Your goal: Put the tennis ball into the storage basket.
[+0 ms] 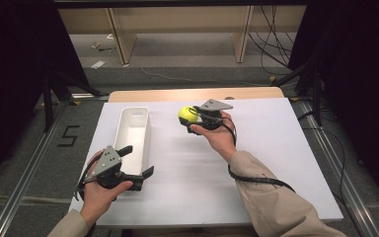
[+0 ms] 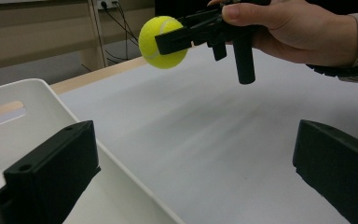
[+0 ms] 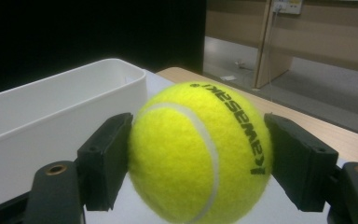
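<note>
Gripping the tennis ball [image 1: 187, 115] aloft in my right tongs [image 1: 193, 117], clear of the worktop [image 1: 276, 148], for the white bin [image 1: 134, 133] at nine o'clock; left tongs [image 1: 137, 165] released, straddling its rim.

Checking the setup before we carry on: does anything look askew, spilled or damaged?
Nothing stands out. The right gripper holds the tennis ball squarely between its jaws, above the white board. The white bin sits upright and intact; the left gripper is open at its near end.
</note>
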Motion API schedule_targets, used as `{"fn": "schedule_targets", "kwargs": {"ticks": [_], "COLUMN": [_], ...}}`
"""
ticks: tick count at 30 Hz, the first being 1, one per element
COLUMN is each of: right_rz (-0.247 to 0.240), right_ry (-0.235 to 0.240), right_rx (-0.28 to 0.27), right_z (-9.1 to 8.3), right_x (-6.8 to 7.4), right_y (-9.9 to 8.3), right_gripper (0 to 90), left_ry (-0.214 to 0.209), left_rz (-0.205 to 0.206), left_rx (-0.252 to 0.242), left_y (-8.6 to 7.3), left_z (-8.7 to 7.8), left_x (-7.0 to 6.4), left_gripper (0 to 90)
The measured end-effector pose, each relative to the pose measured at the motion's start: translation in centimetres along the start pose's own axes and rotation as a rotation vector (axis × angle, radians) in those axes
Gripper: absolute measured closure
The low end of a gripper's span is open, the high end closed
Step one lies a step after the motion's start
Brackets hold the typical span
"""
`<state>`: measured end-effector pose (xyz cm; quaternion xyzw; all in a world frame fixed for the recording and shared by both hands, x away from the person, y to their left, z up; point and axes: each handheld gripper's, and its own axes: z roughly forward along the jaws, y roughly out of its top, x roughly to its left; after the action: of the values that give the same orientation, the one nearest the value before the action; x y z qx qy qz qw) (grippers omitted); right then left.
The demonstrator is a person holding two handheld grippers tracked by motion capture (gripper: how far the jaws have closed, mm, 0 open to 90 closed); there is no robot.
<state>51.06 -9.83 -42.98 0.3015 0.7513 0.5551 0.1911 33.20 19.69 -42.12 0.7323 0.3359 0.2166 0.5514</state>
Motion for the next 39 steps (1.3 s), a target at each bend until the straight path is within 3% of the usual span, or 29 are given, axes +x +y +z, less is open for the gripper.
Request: {"fn": "schedule_targets", "kwargs": {"ticks": [39], "right_rz": [-0.016], "right_ry": [0.055], "right_rx": [-0.016], "right_z": [1.0], "right_x": [1.9], "right_y": [0.9], "right_gripper": [27.3], "left_ry": [-0.001], "left_rz": [0.003], "left_rx": [-0.001], "left_y": [0.0], "left_z": [0.0], "left_x": [0.0], "left_gripper": [0.0]}}
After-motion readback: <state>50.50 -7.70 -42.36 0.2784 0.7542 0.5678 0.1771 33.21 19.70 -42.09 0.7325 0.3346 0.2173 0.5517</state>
